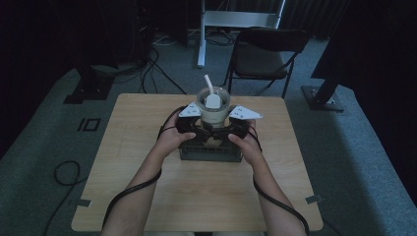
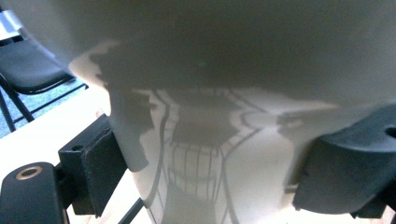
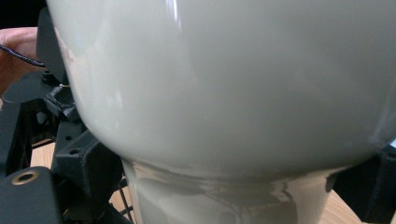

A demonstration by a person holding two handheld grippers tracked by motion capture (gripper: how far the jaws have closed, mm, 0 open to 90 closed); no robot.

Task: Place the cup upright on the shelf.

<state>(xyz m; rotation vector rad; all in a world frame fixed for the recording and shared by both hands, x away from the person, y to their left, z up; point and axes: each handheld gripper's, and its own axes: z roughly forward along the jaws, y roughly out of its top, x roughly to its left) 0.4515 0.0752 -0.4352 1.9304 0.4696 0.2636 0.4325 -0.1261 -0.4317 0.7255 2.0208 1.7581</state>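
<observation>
table (image 1: pixel 147 147): light wood, dark wire rack (image 1: pixel 210 151) at middle
left gripper (image 1: pixel 194 129): clamped on white cup (image 1: pixel 213 110)
right gripper (image 1: pixel 230 129): clamped on cup stem

From my seat, the white cup (image 1: pixel 213 110) hid both grippers' tips; its rim ran off the top of each gripper view. The dark rack (image 1: pixel 211 150) sat half-covered by hands.

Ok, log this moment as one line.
left tongs: shut on cup | right tongs: shut on cup | spoon in cup | rack below
</observation>
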